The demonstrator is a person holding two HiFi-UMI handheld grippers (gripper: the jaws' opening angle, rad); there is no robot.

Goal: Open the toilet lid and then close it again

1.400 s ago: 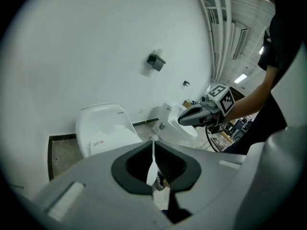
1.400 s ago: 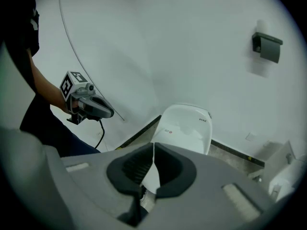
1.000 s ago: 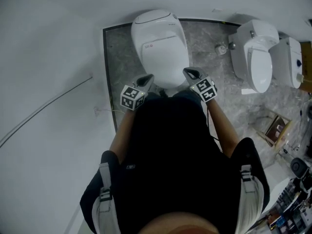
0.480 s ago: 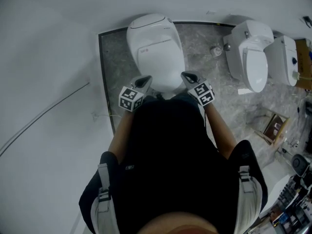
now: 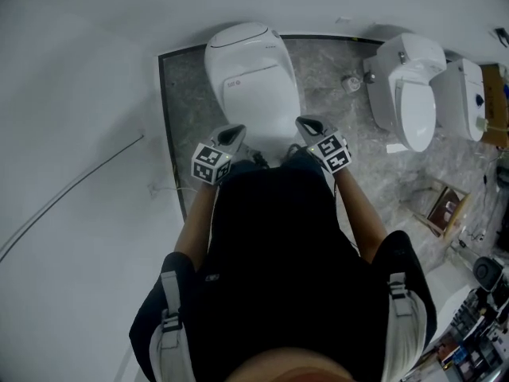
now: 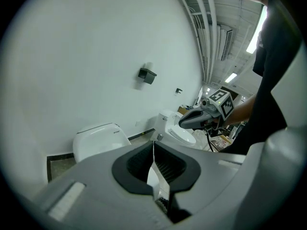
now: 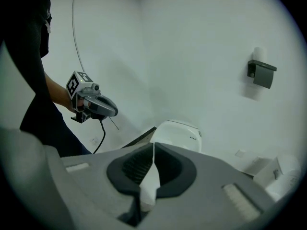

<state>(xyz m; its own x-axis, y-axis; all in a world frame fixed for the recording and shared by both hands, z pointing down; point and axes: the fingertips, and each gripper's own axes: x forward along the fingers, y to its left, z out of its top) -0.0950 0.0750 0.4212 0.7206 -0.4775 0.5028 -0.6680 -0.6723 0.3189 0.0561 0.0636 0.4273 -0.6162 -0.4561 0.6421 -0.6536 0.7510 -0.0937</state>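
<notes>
white toilet lid (image 5: 253, 74), small print (image 5: 232, 83) illegible

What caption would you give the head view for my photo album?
Person facing a closed white toilet, left tool and right tool both shut.

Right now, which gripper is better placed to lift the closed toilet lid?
Right, narrowly. The right gripper and left gripper, both shut, flank the front of the closed lid; the right tip seems closer to its rim.
</notes>
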